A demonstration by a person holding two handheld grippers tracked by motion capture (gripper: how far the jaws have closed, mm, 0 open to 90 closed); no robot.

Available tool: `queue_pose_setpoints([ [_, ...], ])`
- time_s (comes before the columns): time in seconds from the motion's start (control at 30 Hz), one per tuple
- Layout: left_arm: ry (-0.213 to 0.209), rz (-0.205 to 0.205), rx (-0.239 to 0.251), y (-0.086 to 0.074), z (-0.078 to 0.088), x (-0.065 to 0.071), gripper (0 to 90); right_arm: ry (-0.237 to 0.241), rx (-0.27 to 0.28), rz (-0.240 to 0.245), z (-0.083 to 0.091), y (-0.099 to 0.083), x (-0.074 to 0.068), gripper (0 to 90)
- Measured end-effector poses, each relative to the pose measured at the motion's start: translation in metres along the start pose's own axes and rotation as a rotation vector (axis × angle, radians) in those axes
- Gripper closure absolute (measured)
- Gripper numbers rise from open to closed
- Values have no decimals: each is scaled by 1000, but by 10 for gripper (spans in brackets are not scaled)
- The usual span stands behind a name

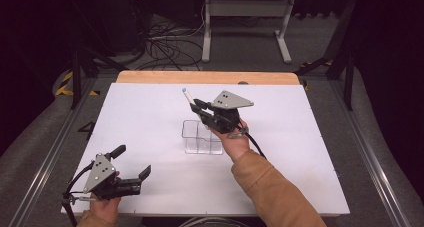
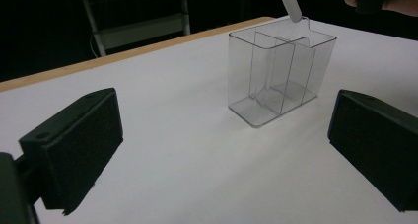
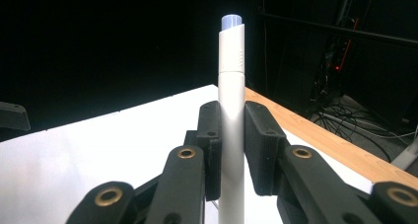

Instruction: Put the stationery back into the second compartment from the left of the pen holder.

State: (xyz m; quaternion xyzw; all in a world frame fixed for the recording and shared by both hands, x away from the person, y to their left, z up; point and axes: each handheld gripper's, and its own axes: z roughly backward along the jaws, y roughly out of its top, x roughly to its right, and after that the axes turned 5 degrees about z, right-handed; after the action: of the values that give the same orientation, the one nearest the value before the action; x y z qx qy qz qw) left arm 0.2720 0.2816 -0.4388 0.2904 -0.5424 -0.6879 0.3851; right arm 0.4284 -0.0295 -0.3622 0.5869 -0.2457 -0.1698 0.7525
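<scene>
The pen (image 1: 189,100) is clamped in my right tool (image 1: 201,108), held above the far side of the clear organizer (image 1: 202,137) that stands near the middle of the white surface (image 1: 150,122). From the high view the pen leans up and away from me, its capped end highest, while my left tool (image 1: 134,165) rests low near the front left corner, well apart from the organizer, jaws spread and holding nothing.

In the left gripper view my own two black jaws stand wide apart at either edge, with bare white surface between them. Beyond them the organizer (image 2: 278,76) stands upright, its inner walls splitting it into compartments, all of them looking empty. The lower end of the pen (image 2: 291,4) hangs just over the rear rim.

In the right gripper view the jaws are shut on the pen (image 3: 231,115), pads pressing its barrel on both sides, the bluish cap (image 3: 231,21) pointing up.

My guess is that the step in hand is dropping the pen into a compartment. To do it well I should bring the barrel closer to upright, centre its lower tip over one cell rather than over a divider, lower until the tip is inside the walls, and only then let go, so the light organizer is not knocked.
</scene>
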Motion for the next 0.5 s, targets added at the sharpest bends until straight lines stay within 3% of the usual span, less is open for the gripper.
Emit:
queue_pose_setpoints([
  [0.23,1,1,1,0,0,0,11,-9,-10,7,-2,-2,0,783],
  [0.37,3,1,3,0,0,0,11,0,-7,4,-3,-7,-2,783],
  [0.5,1,2,3,0,0,0,11,19,-7,30,-5,-14,-7,783],
])
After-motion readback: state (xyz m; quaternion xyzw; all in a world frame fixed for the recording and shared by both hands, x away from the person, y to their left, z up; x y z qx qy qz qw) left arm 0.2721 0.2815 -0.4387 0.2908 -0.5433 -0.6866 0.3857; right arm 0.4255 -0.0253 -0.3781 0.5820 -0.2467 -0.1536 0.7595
